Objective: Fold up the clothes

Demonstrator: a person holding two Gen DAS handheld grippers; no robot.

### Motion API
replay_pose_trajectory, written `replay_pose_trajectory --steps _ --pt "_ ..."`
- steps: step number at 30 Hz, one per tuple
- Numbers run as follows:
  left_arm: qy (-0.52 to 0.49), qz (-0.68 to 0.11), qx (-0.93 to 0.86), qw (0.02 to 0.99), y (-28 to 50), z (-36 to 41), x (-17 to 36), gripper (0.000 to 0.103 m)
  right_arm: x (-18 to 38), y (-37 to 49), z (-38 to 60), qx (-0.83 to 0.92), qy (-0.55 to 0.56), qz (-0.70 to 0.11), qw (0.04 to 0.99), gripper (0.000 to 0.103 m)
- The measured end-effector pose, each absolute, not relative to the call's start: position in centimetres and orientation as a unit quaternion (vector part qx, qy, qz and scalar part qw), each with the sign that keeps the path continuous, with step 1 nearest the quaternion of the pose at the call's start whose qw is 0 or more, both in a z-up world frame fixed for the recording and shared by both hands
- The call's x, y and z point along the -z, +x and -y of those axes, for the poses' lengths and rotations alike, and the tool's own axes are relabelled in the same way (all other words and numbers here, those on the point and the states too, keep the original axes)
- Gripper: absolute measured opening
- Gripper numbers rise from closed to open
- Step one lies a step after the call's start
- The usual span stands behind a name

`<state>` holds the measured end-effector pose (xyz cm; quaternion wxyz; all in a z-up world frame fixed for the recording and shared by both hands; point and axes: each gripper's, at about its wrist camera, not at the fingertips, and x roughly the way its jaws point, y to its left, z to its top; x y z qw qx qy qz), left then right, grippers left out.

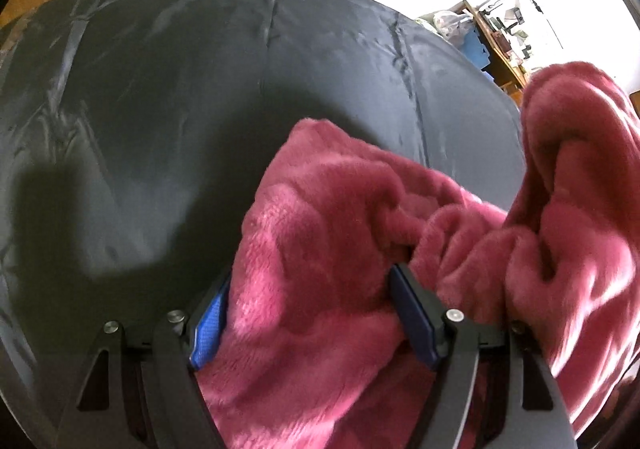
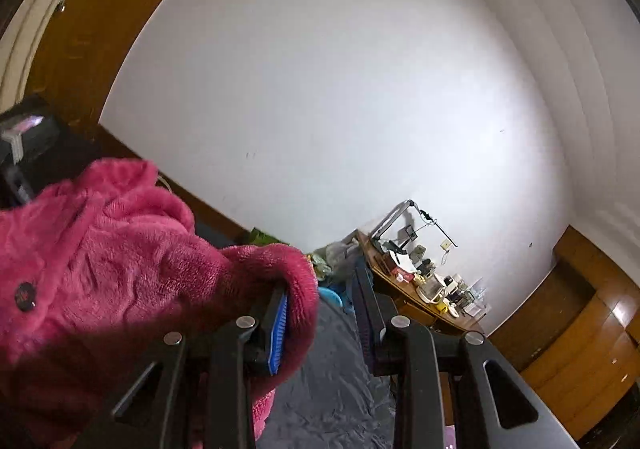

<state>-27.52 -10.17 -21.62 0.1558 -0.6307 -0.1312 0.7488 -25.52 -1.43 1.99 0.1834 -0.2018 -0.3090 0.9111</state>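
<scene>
One fluffy pink fleece garment [image 1: 320, 249], two grippers. Left gripper [image 1: 310, 313] has fleece bunched between wide-apart fingers above the dark grey sheet [image 1: 160, 89]; real grip, can't tell. Right gripper [image 2: 320, 313] gapes, fleece draped over its left finger [image 2: 280, 313], one dark button [image 2: 25, 295] showing.

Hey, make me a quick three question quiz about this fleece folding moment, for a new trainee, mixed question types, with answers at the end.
1. True or false: the pink fleece garment lies flat, fully folded, on the dark bedcover.
2. Which gripper has fleece bunched between both fingers? A left gripper B right gripper
3. Fill in: a dark ____ shows on the fleece in the right wrist view.

Key: 1 false; 2 A; 3 button.
</scene>
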Motion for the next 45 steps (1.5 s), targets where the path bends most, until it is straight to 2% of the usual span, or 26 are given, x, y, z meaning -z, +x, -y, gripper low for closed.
replay_pose_trajectory --steps 4,10,23,27,31,38,42,45 --pt "-0.626 0.137 -0.753 0.151 -24.9 10.7 20.8 0.078 -3.5 -24.7 0.2 -0.909 -0.161 0.324 0.205 0.031" --pt "-0.606 0.151 -0.766 0.154 -21.6 10.8 18.3 0.078 -9.4 -22.4 -0.1 -0.909 -0.054 0.338 0.239 0.031" --pt "-0.435 0.103 -0.849 0.283 -15.9 2.9 4.5 0.079 -23.4 -21.5 -5.0 -0.9 0.164 0.319 0.249 0.031" --pt "-0.394 0.092 -0.855 0.324 -14.9 -0.3 1.2 0.079 -29.9 -17.0 -4.8 -0.905 0.235 0.263 0.239 0.031" --pt "-0.365 0.1 -0.852 0.363 -14.0 -3.1 -1.4 0.081 -35.1 -14.2 -9.4 -0.925 0.272 0.177 0.198 0.031" --pt "-0.312 0.118 -0.829 0.45 -13.7 -8.0 -5.6 0.084 -40.0 -15.8 -21.1 -0.951 0.27 0.06 0.136 0.031" --pt "-0.275 0.073 -0.817 0.502 -11.0 -11.8 -6.8 0.085 -42.0 -15.4 -23.3 -0.954 0.264 0.062 0.129 0.031" --pt "-0.247 0.038 -0.805 0.539 -8.9 -14.6 -7.7 0.085 -44.2 -10.5 -20.3 -0.952 0.266 0.086 0.125 0.031"
